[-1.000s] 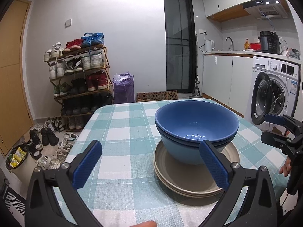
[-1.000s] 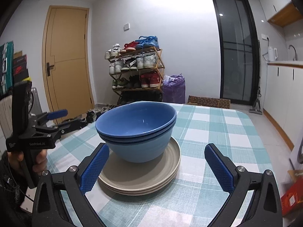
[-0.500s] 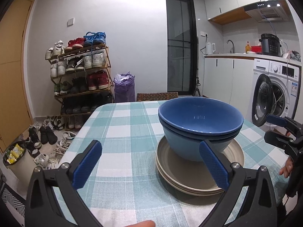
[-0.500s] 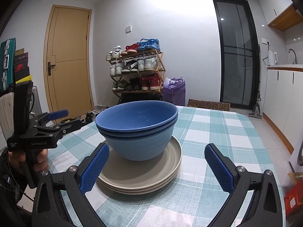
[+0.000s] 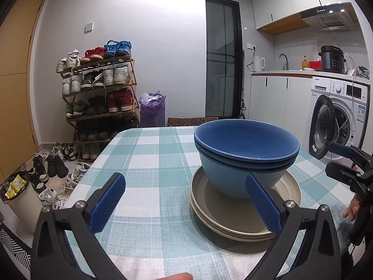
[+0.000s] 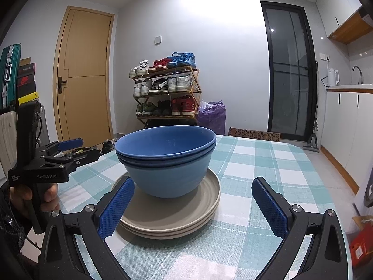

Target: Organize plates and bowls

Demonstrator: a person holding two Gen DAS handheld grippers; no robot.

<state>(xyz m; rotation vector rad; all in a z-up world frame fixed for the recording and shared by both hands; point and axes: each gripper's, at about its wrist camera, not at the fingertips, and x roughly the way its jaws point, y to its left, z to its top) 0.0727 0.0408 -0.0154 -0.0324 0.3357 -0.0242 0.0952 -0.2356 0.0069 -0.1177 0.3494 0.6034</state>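
You held both tongs wide open and empty. Your left tongs (image 5: 185, 200) showed 2 blue pads with a knurled diamond texture on black arms, just short of the stack; your right tongs (image 6: 192, 206) matched, its left pad beside the plate rim. The stack sat on the tabletop (image 5: 149, 163), which carried a woven teal-and-white check cloth. 2 round blue bowls (image 6: 166, 161), smooth and nested, rested upright on the beige plates (image 6: 177, 219), which were round, ridged, matte and numbered 3 by their rims. Neither tongs touched the stack. A wooden shoe rack (image 5: 100, 93) stood behind.
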